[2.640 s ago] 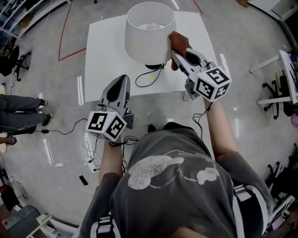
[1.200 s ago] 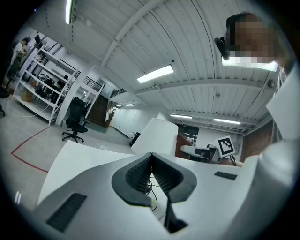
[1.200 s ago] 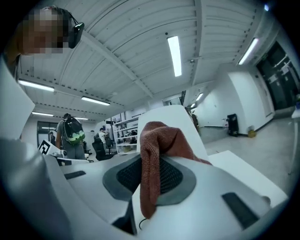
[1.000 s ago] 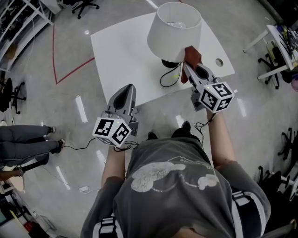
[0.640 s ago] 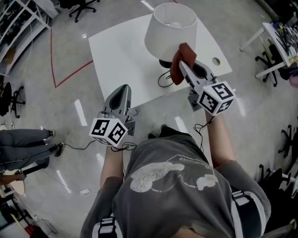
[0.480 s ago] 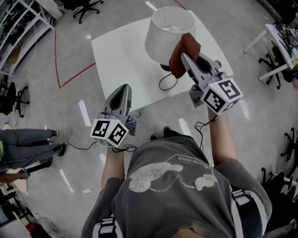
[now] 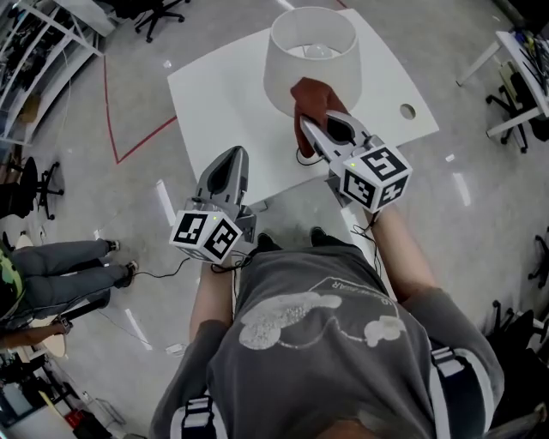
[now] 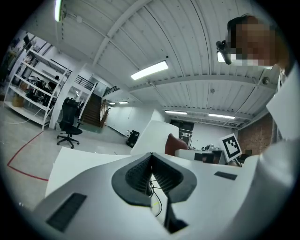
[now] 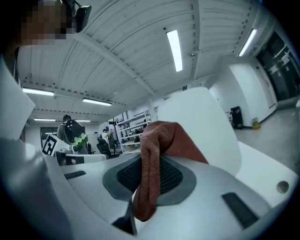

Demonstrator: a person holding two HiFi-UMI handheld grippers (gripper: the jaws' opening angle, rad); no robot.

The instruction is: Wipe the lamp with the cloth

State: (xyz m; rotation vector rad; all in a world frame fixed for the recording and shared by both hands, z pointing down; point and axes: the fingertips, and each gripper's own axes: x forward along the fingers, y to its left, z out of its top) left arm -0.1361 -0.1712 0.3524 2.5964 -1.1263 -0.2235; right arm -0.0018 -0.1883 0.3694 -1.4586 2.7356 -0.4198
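A white lamp (image 7: 309, 56) with a drum shade stands on the white table (image 7: 223, 111); its black cord (image 7: 302, 157) trails off the base. My right gripper (image 7: 310, 129) is shut on a rust-brown cloth (image 7: 310, 103), which presses against the near side of the shade. In the right gripper view the cloth (image 9: 157, 154) bulges out between the jaws against the shade (image 9: 201, 122). My left gripper (image 7: 230, 167) hangs over the table's front edge, left of the lamp, shut on nothing. The left gripper view shows the shade (image 8: 152, 136) and cloth (image 8: 174, 143) ahead.
A round hole (image 7: 407, 111) marks the table's right corner. A red floor line (image 7: 129, 146) runs left of the table. Office chairs (image 7: 159, 13) stand at the back; a person (image 7: 60, 274) stands at the far left. Another table (image 7: 519, 51) is at the right.
My right gripper has carried the cloth from the shade's right side round to its near face, moving left and down. The left gripper has hardly moved.
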